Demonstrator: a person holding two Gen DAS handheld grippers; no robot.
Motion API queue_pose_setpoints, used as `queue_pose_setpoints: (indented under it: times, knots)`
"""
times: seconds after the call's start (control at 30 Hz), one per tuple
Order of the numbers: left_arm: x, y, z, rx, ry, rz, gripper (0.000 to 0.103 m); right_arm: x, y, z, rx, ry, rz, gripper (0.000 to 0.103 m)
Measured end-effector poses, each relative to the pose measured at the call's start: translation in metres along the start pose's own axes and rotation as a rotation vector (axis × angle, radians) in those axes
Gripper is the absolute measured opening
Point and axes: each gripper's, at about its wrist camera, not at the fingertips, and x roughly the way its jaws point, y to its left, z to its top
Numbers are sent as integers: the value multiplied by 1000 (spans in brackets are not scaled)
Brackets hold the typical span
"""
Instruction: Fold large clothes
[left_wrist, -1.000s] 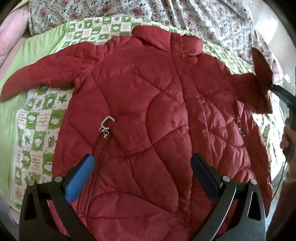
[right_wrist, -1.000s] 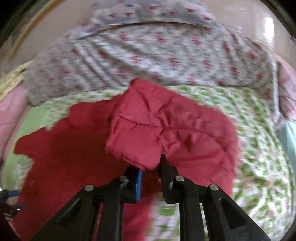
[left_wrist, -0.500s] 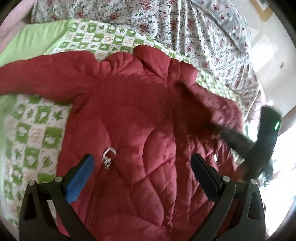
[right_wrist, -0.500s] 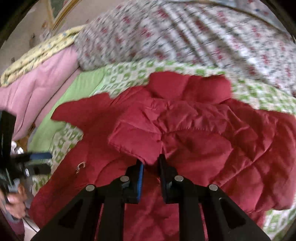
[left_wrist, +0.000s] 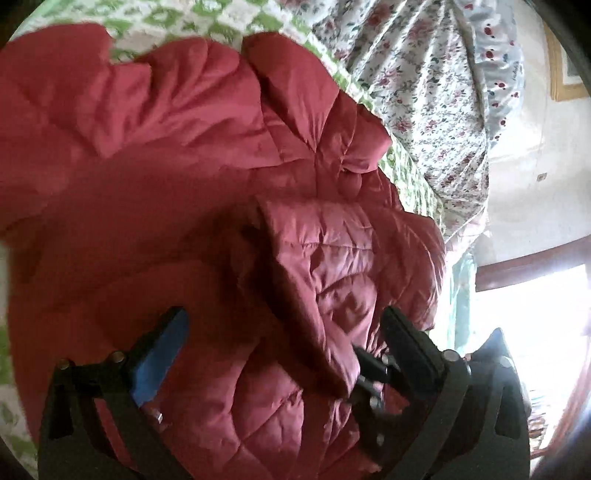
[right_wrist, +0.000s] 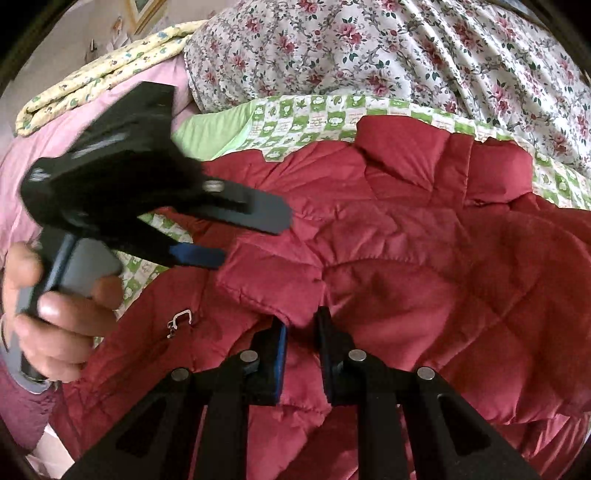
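Right wrist view has the right gripper (right_wrist: 300, 325) at 6 o'clock, its jaws clamped on the cuff of a sleeve (right_wrist: 273, 284) of a red quilted jacket (right_wrist: 424, 266). That sleeve lies folded across the front of the jacket, which is spread on a bed over a green-and-white checked blanket (right_wrist: 306, 118). At 9 o'clock the left gripper (right_wrist: 255, 236) reaches in over the jacket's edge, held by a hand (right_wrist: 55, 314); its jaws stand apart with nothing between them and have just been closing a little. A metal zipper pull (right_wrist: 179, 321) lies on the jacket at 7 o'clock. A floral quilt (right_wrist: 369, 48) is heaped along 12 o'clock, with pink bedding (right_wrist: 66, 133) and a yellow patterned cover (right_wrist: 99, 74) at 10 o'clock.

Left wrist view looks down on the same jacket (left_wrist: 147, 177), with its collar (left_wrist: 303, 92) at 12 o'clock and the folded sleeve (left_wrist: 325, 266) at centre. The left gripper (left_wrist: 282, 328) is wide apart above the fabric, pads clear of it. The right gripper shows at 4 o'clock behind the left gripper's right finger, at the sleeve's end.
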Motion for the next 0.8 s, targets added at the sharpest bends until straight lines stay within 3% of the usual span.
queue_pose_setpoints:
  times: [0.03, 0.07, 0.1, 0.13, 0.3, 0.43, 0.57, 0.8]
  knots:
    - [3, 0, 1, 6, 6, -8, 72, 0, 0, -1, 0, 0, 0, 17]
    - [8, -2, 3, 18, 20, -22, 58, 1, 1, 0, -1, 0, 1, 19]
    - [11, -3, 5, 20, 29, -27, 33, 1, 1, 0, 1, 1, 3, 20]
    - [13, -4, 6, 26, 33, -17, 21, 3, 2, 3, 1, 3, -4, 22]
    - [1, -2, 14, 79, -9, 8, 12, -8, -10, -2, 50, 7, 11, 41]
    - [-22, 6, 24, 133, -73, 97, 12, -34, -38, -11, 137, -33, -29, 41]
    - [-36, 4, 36, 208, -124, 214, 12, -66, -91, -11, 284, -103, -139, 42]
    - [-26, 1, 33, 339, -139, 390, 13, -69, -156, -2, 389, -89, -254, 44]
